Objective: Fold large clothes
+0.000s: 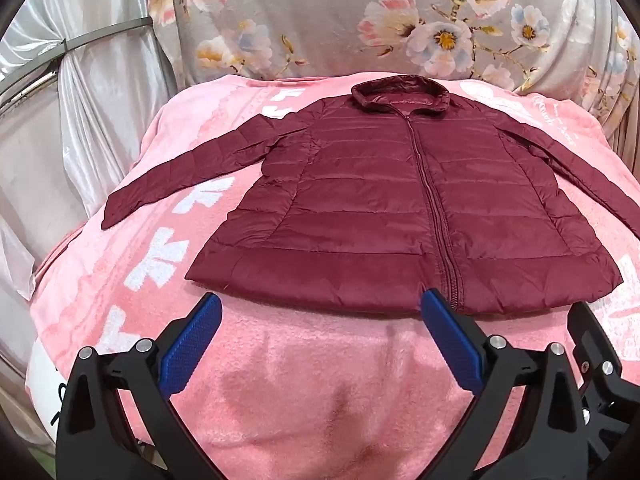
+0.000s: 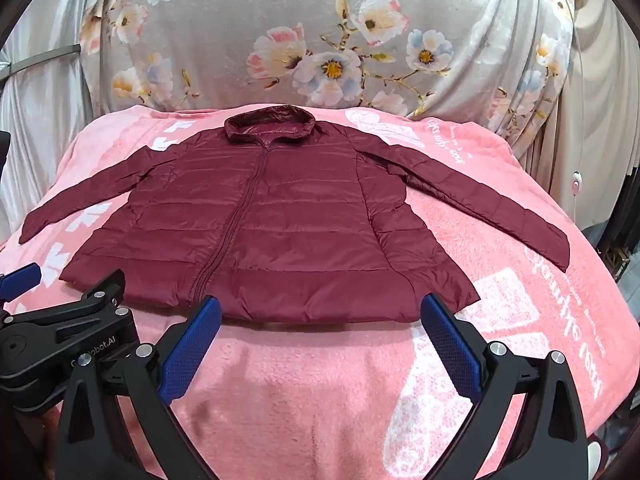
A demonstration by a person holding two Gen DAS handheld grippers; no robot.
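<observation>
Pink fleece blanket (image 1: 280,380) covers the whole work surface; it is soft, with white printed shapes and some white writing on it. Everything below is placed relative to the jacket (image 1: 380,208), which lies flat on the blanket, front up, zipped closed, collar at the far side and hem at the near side.

Left of the jacket, silver satin curtain (image 1: 92,120) hangs in folds, with a grey band tied around it. The left sleeve (image 1: 180,176) stretches out over a row of white shapes on the blanket. Near the hem, toward its left half, the left gripper (image 1: 320,304) hovers over bare blanket; its blue pads (image 1: 192,344) are spread wide with nothing between them, and the tips are just in front of the hem, not touching it as far as I can see.

Behind the jacket, beyond the collar, a grey cloth with flowers (image 2: 320,40) stands like a wall.

Near the right half of the hem, the right gripper (image 2: 320,304) is also spread wide and empty, its pads (image 2: 452,344) close to the hem edge. The right sleeve (image 2: 480,204) lies straight out over the blanket, near white writing. Right of the jacket, beige curtain (image 2: 600,120) hangs, with a thin cord and a small switch in front of it.
</observation>
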